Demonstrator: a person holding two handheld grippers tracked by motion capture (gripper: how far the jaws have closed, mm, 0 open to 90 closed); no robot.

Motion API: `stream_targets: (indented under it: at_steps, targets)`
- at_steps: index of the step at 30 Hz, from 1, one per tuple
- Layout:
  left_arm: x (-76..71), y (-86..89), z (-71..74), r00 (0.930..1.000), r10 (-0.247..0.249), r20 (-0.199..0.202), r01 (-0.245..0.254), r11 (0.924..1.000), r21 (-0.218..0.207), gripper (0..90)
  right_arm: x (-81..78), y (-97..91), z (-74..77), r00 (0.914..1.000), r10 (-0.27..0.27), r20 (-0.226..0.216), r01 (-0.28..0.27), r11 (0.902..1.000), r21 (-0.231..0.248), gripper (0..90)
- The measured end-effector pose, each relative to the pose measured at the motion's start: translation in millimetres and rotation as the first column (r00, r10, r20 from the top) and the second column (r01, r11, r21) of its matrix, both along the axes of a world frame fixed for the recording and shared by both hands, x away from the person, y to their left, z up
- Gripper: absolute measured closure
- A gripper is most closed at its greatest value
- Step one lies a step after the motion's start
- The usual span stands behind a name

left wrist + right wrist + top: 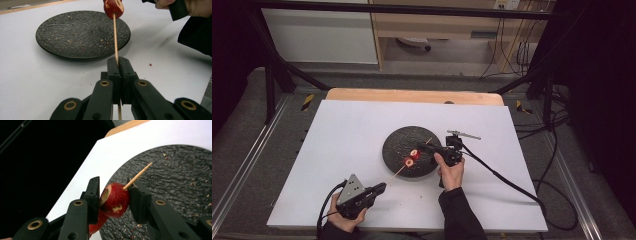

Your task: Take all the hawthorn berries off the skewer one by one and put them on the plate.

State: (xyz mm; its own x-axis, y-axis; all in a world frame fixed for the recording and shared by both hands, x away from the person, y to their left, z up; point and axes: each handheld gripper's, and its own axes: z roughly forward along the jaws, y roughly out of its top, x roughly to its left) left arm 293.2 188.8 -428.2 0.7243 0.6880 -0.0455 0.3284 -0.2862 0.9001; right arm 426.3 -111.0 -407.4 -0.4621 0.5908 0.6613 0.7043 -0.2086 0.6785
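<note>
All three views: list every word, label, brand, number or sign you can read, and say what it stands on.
No readable text in any view.
Black plate: bare, crumbs only.
Wooden skewer and red fruit pieces: no marks.
Left gripper and right gripper: no lettering or brand on the jaws.
Yellow-black floor tape: hazard stripes, no words.

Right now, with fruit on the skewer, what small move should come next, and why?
Probably slide the red fruit piece further down the skewer. The right gripper is clamped on it, the point already sticks through, and the left gripper holds the skewer's other end steady.
</note>
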Motion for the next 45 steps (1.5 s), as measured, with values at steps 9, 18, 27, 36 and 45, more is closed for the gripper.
stream_targets:
  at_steps: [9,18,27,36,45]
  targets:
    - [-2.2,3.8,4.3,0.9999,0.000,0.017,0.001,0.9999,-0.013,88.3,13.4,-13.9,14.4,0.9949,-0.087,0.052,0.088,0.9961,-0.013,65.2]
    - [2.0,13.3,5.5,0.9994,0.033,0.012,-0.032,0.9991,-0.027,88.3,37.1,-33.7,22.1,0.9838,-0.150,0.099,0.159,0.9828,-0.094,65.3]
    - [7.2,20.4,4.8,0.9980,0.063,-0.009,-0.063,0.9973,-0.038,88.2,34.9,-10.3,-16.5,0.9988,-0.030,0.038,0.037,0.9758,-0.215,64.9]
    - [8.9,19.9,2.9,0.9978,0.060,-0.026,-0.061,0.9974,-0.037,88.2,32.7,0.7,-40.3,0.9996,0.025,0.012,-0.020,0.9545,-0.298,64.5]
    - [8.6,17.2,1.7,0.9983,0.050,-0.031,-0.051,0.9982,-0.030,88.2,30.5,2.9,-47.0,0.9982,0.055,0.023,-0.043,0.9356,-0.350,58.7]
